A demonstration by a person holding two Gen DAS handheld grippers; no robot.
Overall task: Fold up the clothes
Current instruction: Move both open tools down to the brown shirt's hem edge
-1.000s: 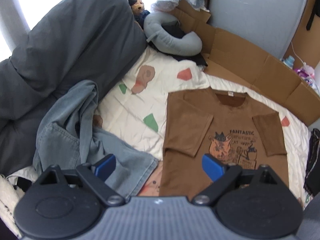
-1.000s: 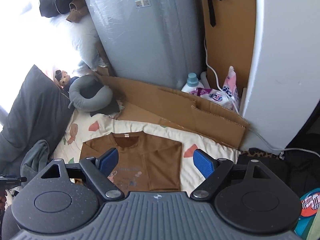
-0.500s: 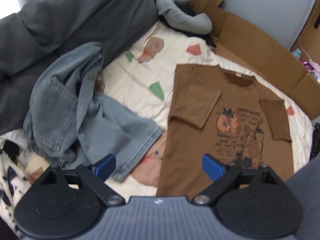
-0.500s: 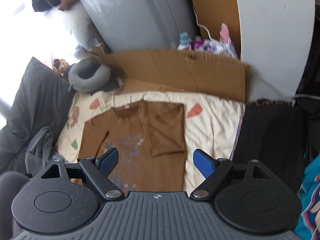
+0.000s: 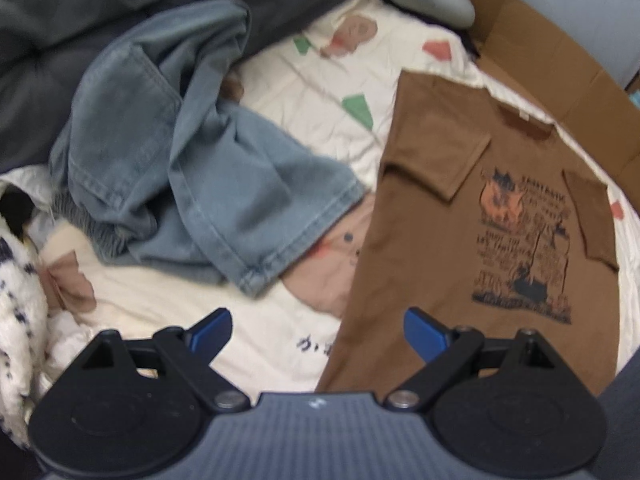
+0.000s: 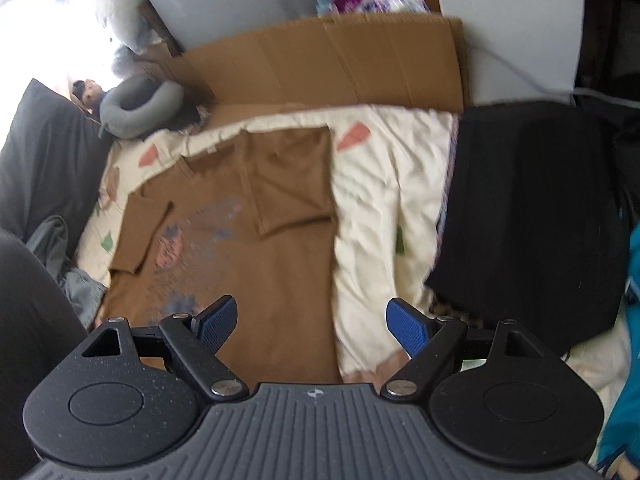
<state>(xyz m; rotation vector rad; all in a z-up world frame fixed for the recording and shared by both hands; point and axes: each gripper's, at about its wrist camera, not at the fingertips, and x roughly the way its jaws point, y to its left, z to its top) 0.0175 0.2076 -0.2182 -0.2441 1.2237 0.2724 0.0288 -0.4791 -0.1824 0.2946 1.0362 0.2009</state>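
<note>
Both hand-held grippers have dropped a lot closer to the bed since a second ago, so the brown t-shirt [image 5: 472, 240] fills way more of each view. It's lying flat on the cream bedsheet [image 5: 328, 80], both sleeves folded in over the front. Left hand-held gripper [image 5: 318, 332] is spread wide, nothing in it, over the shirt's bottom-left edge. Right hand-held gripper [image 6: 310, 326] is wide and empty too, above the shirt's right edge. Jeans [image 5: 180, 152] crumpled at 9 o'clock of the shirt.
</note>
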